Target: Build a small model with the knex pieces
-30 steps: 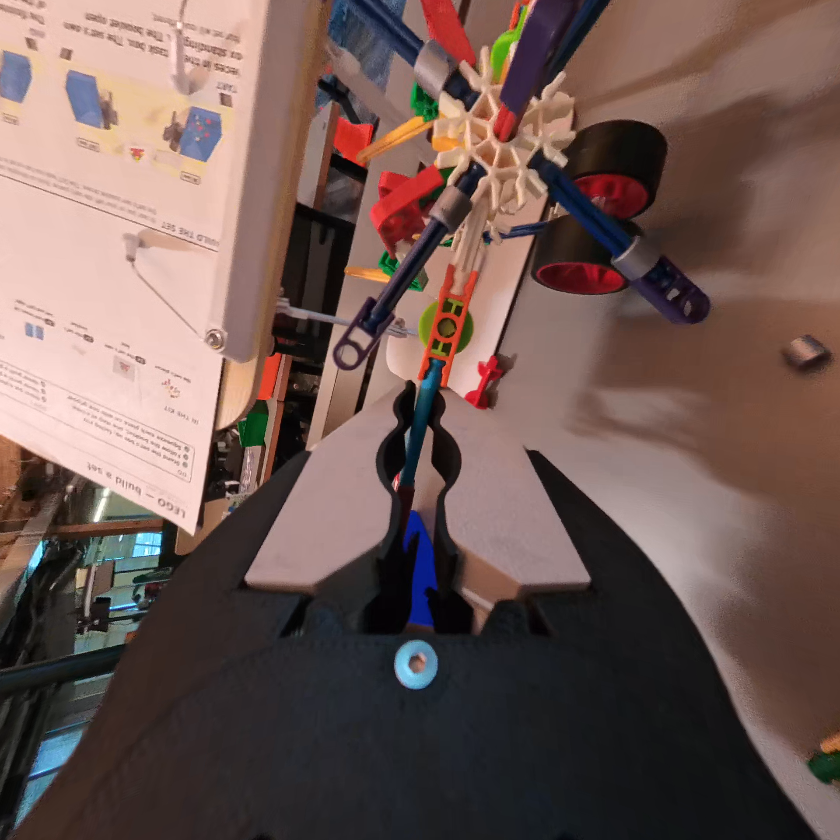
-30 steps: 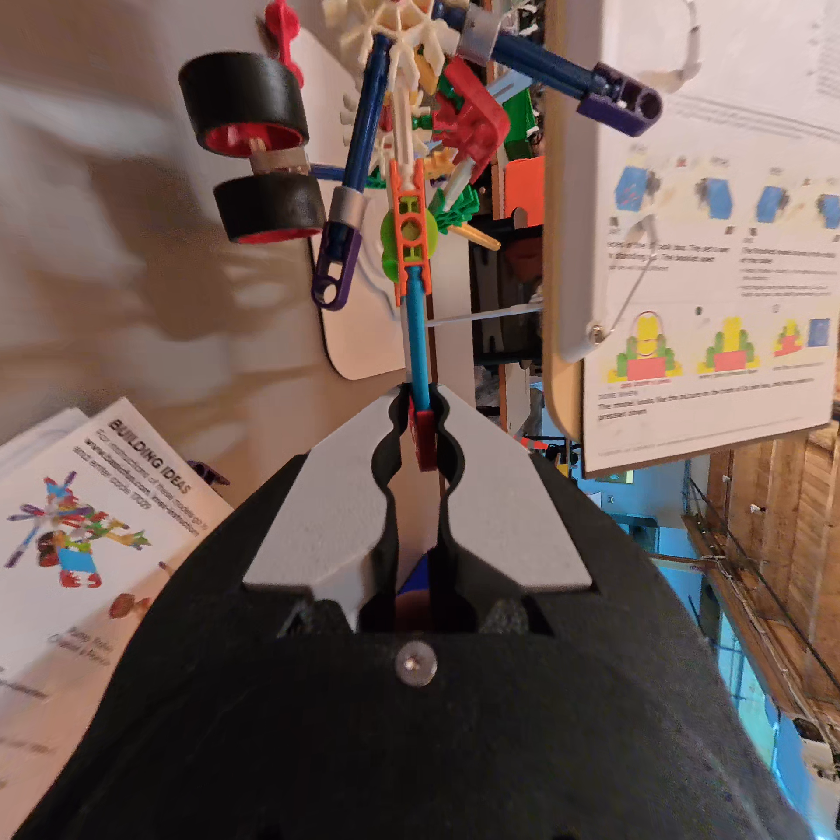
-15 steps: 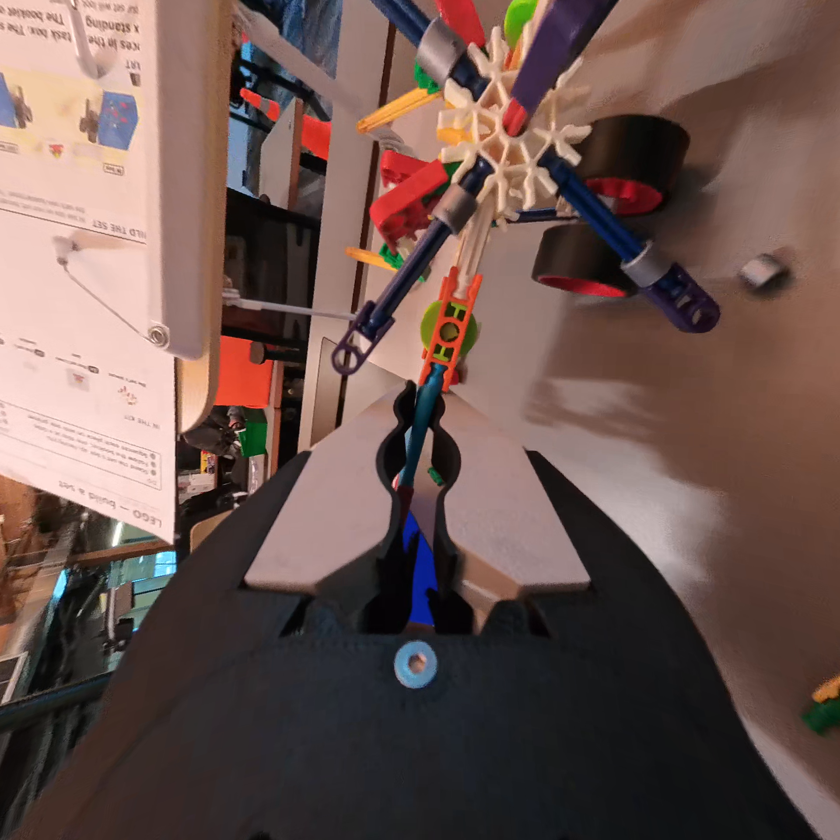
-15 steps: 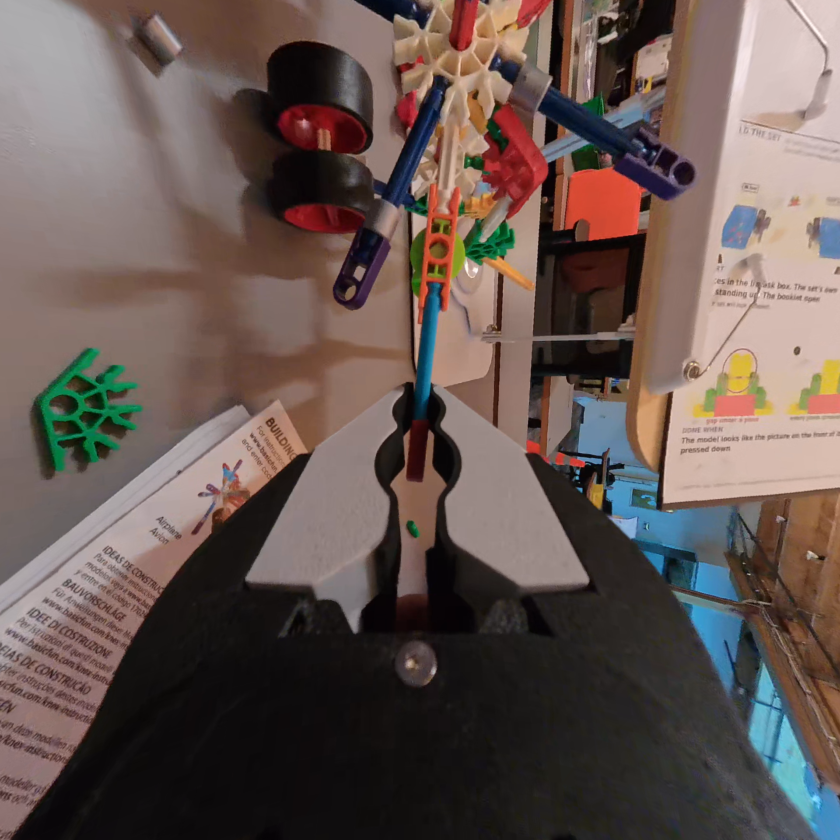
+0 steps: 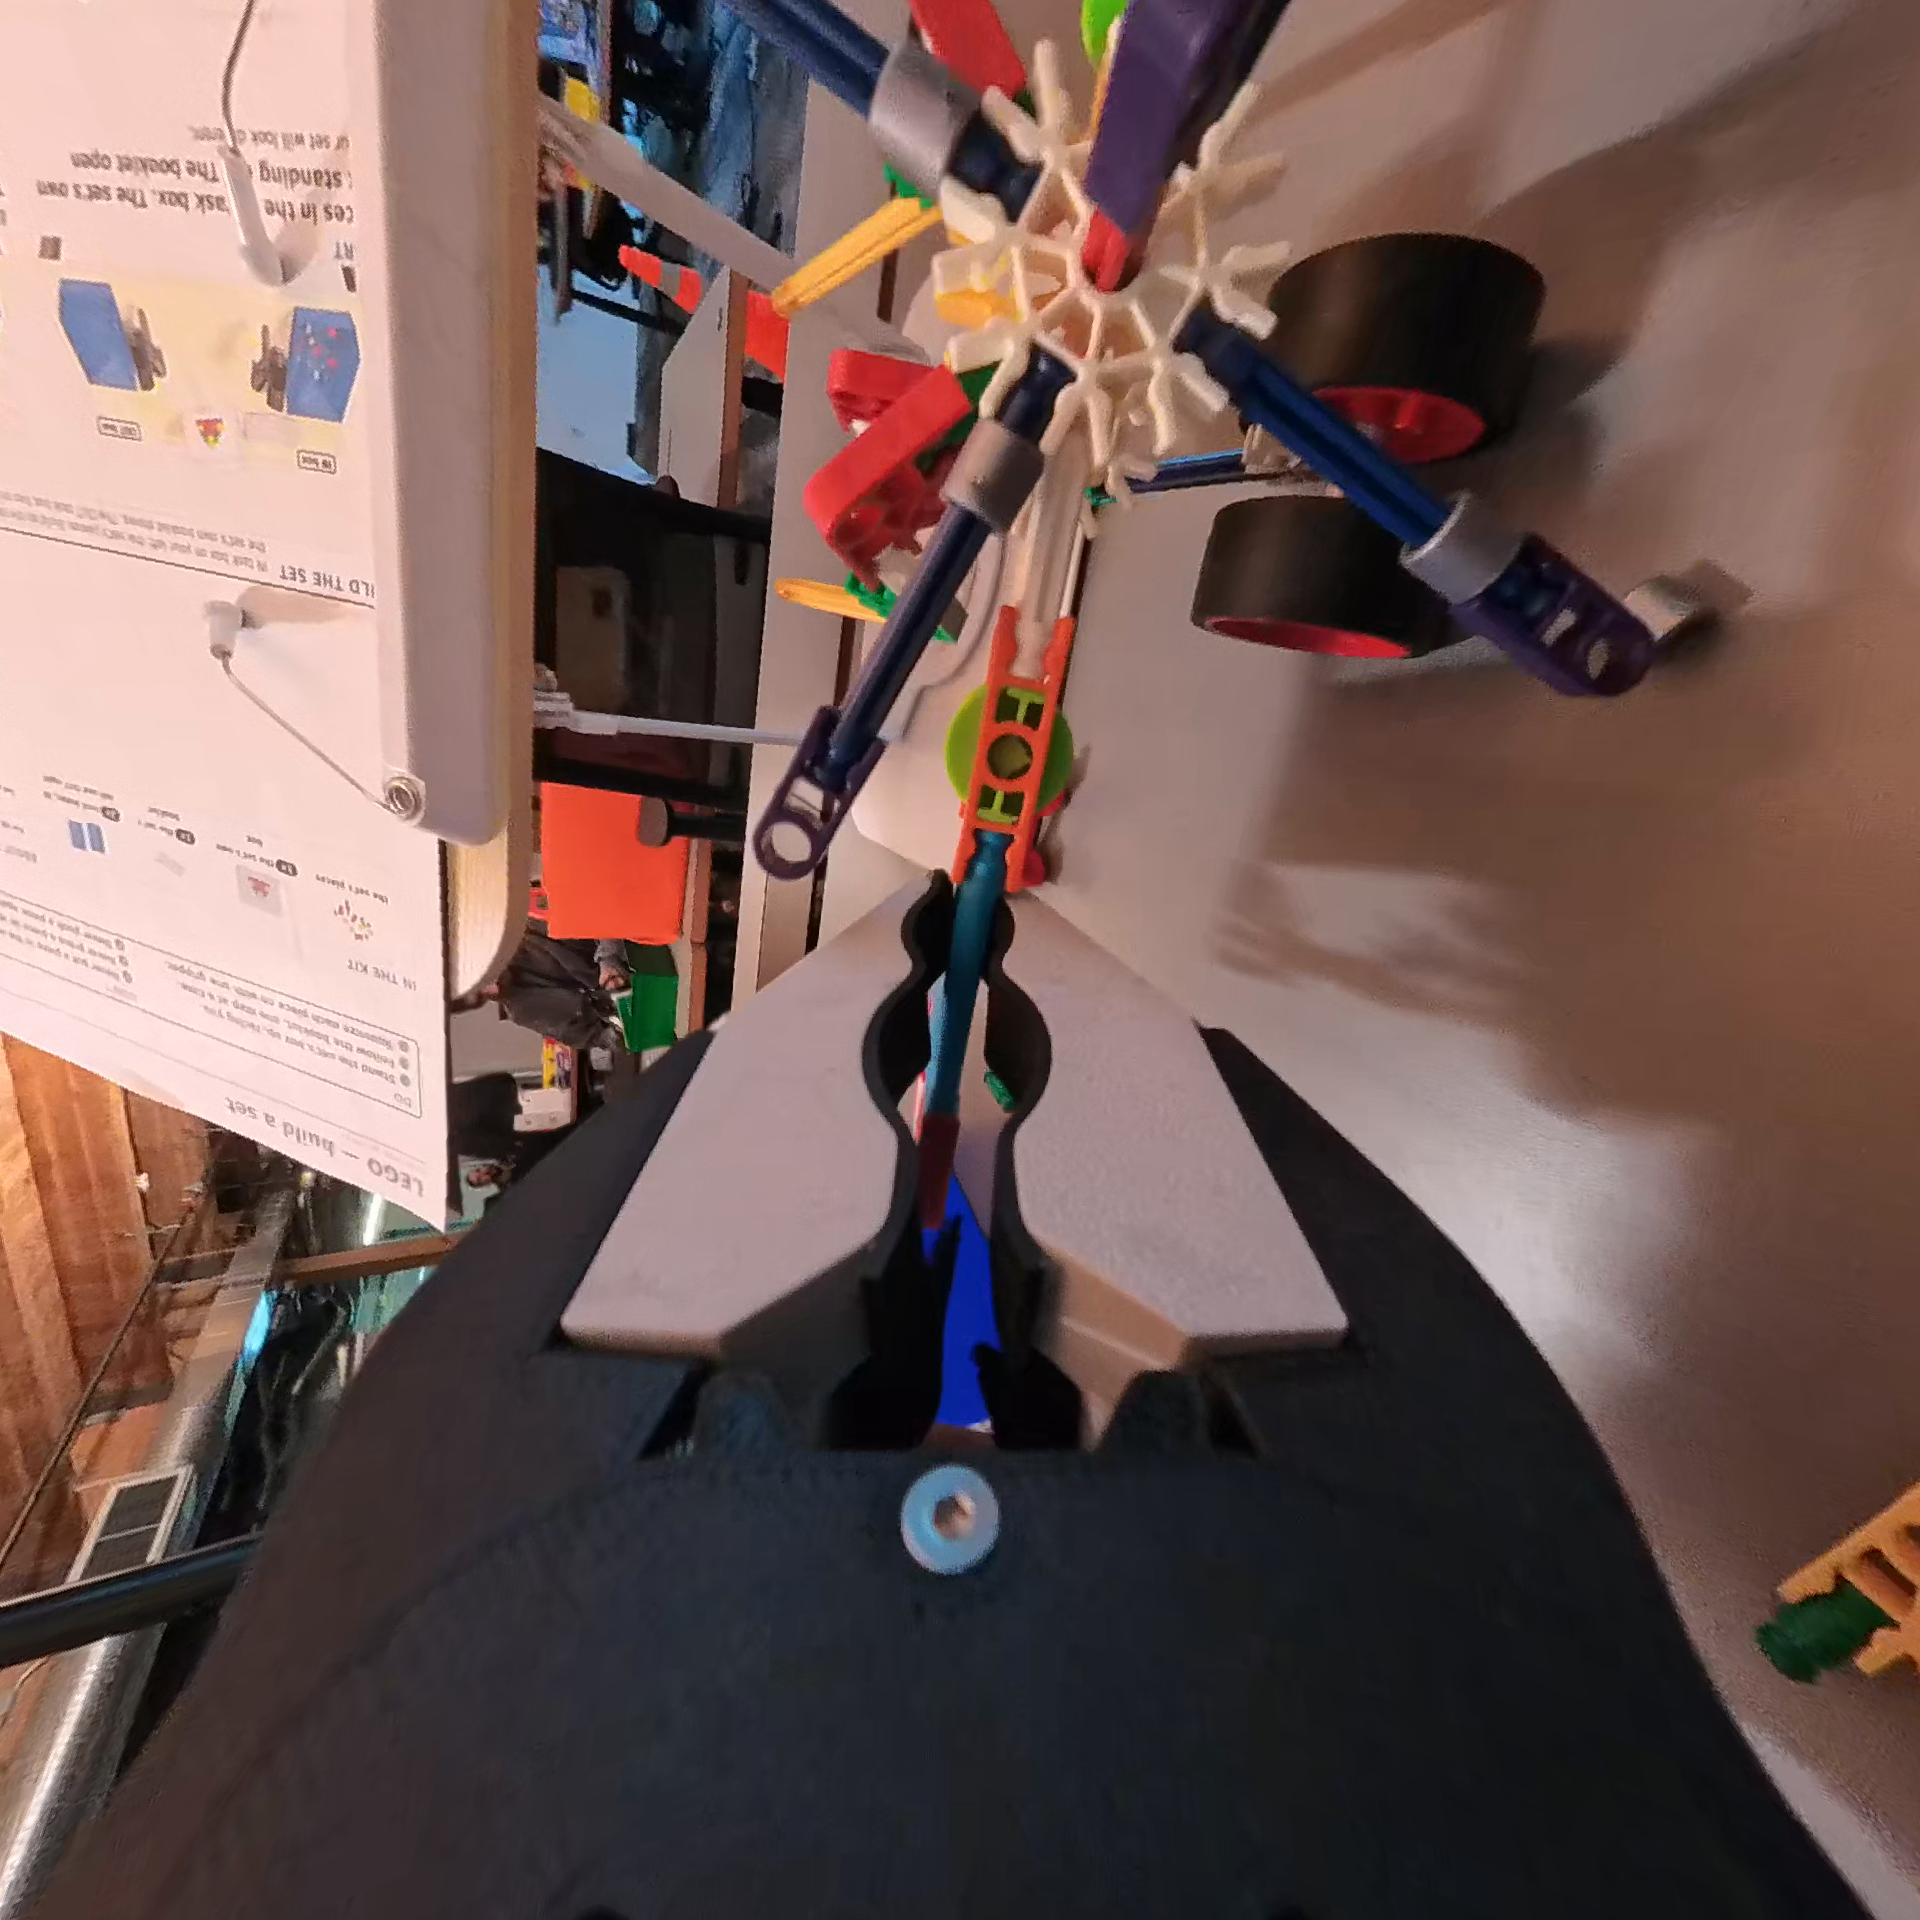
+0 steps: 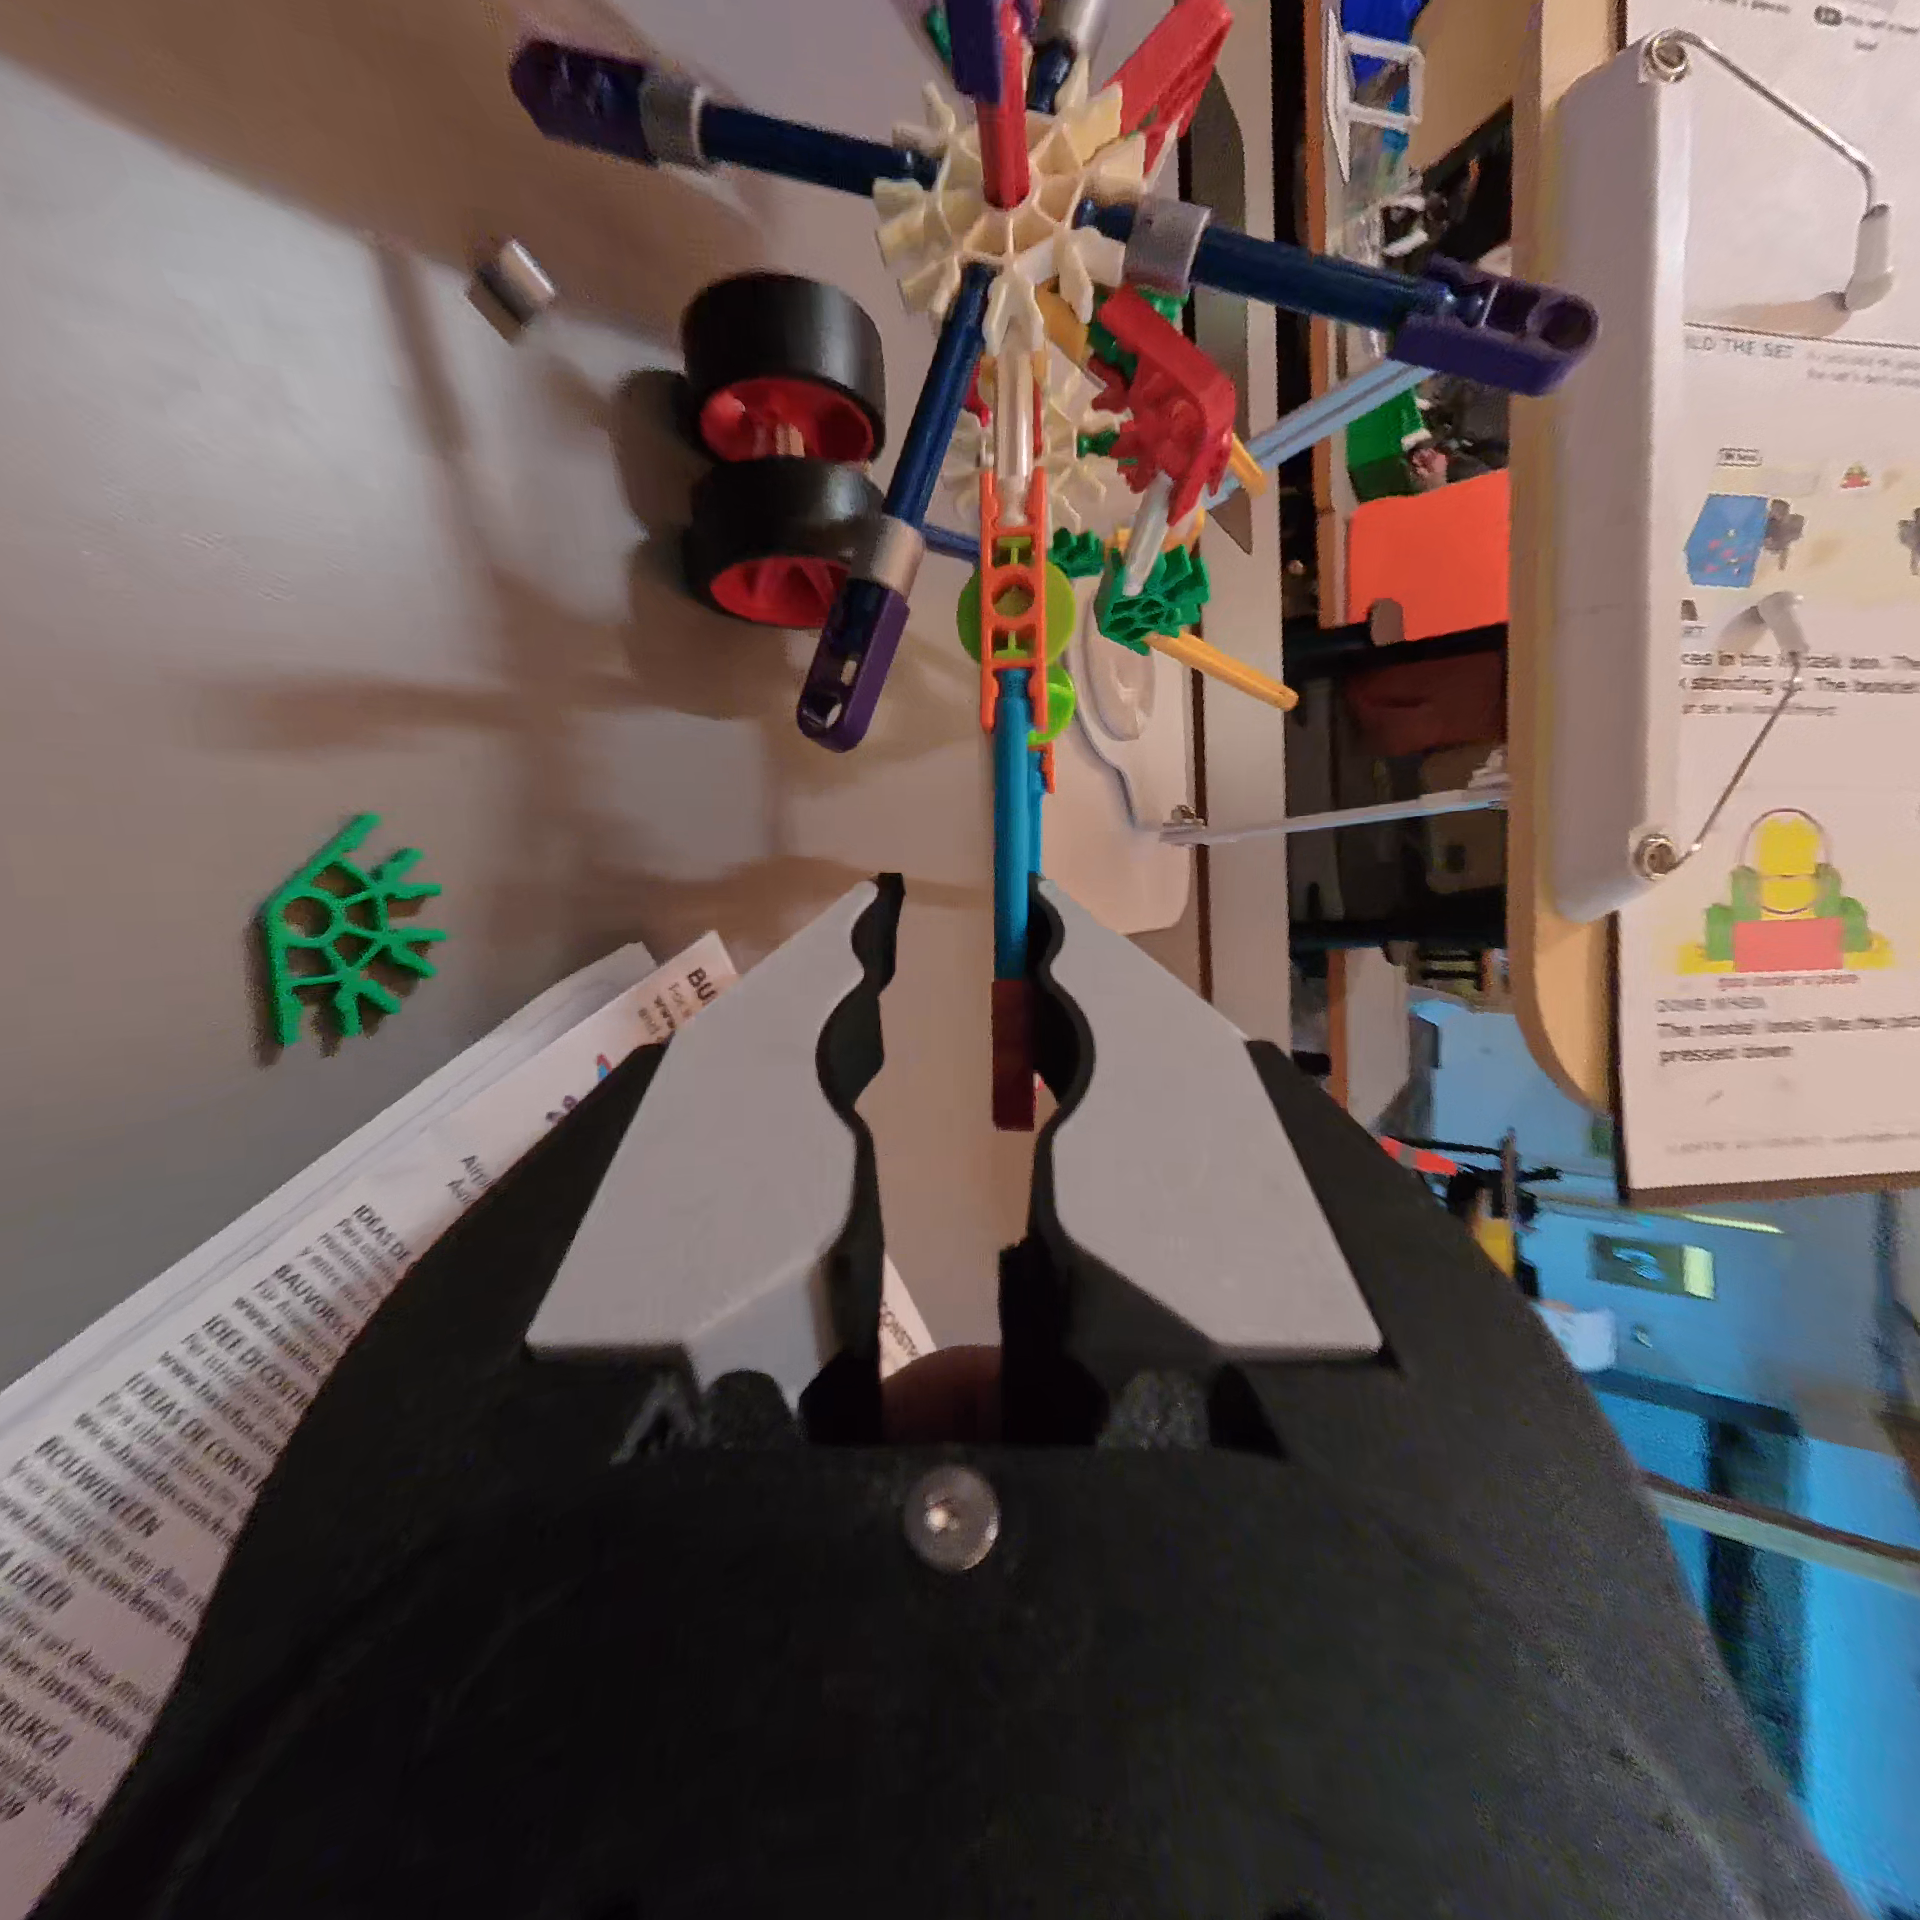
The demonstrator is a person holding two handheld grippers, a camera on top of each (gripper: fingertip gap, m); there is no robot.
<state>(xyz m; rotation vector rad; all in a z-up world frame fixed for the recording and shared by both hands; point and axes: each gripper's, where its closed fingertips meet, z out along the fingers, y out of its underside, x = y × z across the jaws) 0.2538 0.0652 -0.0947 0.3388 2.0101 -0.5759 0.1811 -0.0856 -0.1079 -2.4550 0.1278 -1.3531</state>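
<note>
Teal rod [image 6: 1010,831] now free in newly parted right gripper [image 6: 961,904]

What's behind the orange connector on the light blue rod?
Behind the orange connector sits a lime green disc, its middle covered by the connector. Farther back lies a white board. How the disc attaches is hidden.

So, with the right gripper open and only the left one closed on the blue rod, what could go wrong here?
1. The left gripper pinches only the thin light blue rod, while the toy model spreads wide beyond it; it may swivel or sag.
2. The right gripper stands open, one finger beside the rod; pulling away could nudge it.
3. The rod could slip from the orange connector.
</note>
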